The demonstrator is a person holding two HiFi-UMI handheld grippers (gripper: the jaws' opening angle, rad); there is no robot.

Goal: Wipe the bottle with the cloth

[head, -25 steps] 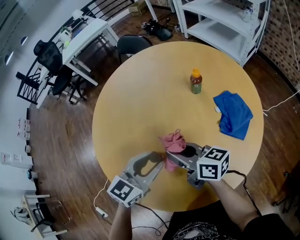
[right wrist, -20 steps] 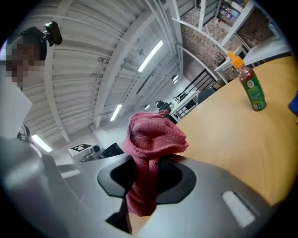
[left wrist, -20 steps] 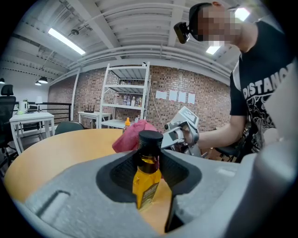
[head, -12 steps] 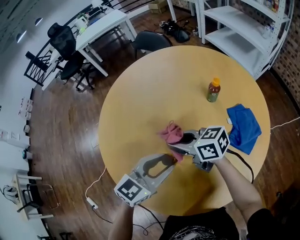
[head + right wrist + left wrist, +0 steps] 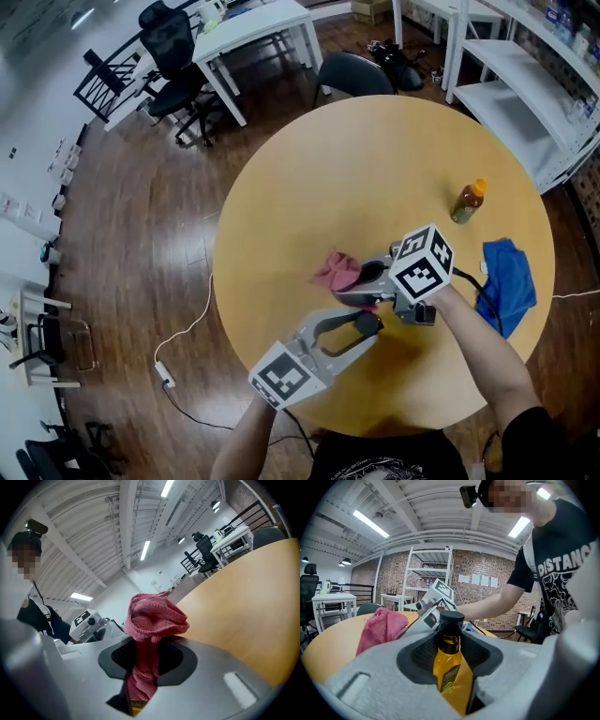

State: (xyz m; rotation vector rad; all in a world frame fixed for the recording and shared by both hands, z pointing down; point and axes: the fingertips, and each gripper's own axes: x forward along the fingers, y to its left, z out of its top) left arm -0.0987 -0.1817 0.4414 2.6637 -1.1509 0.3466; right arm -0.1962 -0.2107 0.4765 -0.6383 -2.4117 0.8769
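My left gripper (image 5: 366, 326) at the round table's near edge is shut on a small bottle (image 5: 449, 667) of amber liquid with a black cap. In the left gripper view the bottle stands upright between the pads. The right gripper (image 5: 364, 286), coming in from the right, is shut on a bunched pink cloth (image 5: 337, 272). That cloth (image 5: 153, 618) sticks up out of its jaws and hangs down between them. The cloth sits just beyond the bottle's cap; whether they touch I cannot tell. In the left gripper view the pink cloth (image 5: 382, 627) shows left of the cap.
A second bottle (image 5: 467, 201) with an orange cap stands at the right of the wooden table (image 5: 309, 169). A crumpled blue cloth (image 5: 507, 285) lies near the right edge behind my right arm. White desks, chairs and shelving stand beyond the table.
Both grippers have stayed close together, bottle and pink cloth still held. The head view has swung, so the table, the orange-capped bottle and the blue cloth now sit further right.
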